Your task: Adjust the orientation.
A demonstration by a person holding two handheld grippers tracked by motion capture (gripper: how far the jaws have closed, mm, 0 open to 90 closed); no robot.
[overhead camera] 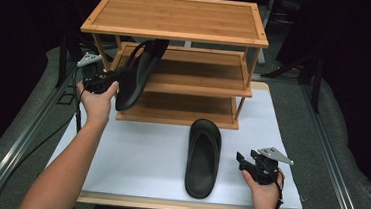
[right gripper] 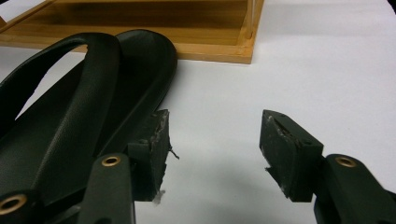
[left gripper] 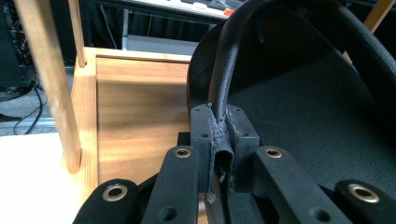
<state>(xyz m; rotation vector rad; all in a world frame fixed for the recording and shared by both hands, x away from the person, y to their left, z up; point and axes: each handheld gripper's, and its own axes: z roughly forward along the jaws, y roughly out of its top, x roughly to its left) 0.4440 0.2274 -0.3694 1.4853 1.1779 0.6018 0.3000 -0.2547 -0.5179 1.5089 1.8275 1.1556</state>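
Right tool [overhead camera: 242, 160], low in the frame's lower right, rests on the white-covered worktop [overhead camera: 281, 142] with jaws spread and empty, staged beside the dark rubber slide sandal lying flat [overhead camera: 203, 158] at lower centre, probably for the next pickup. Left tool [overhead camera: 106, 80], at centre left, is clamped on the strap of the second dark slide sandal [overhead camera: 138, 75], held on edge so its sole can likely pass into the three-tier bamboo shoe rack [overhead camera: 179, 34] at upper centre.
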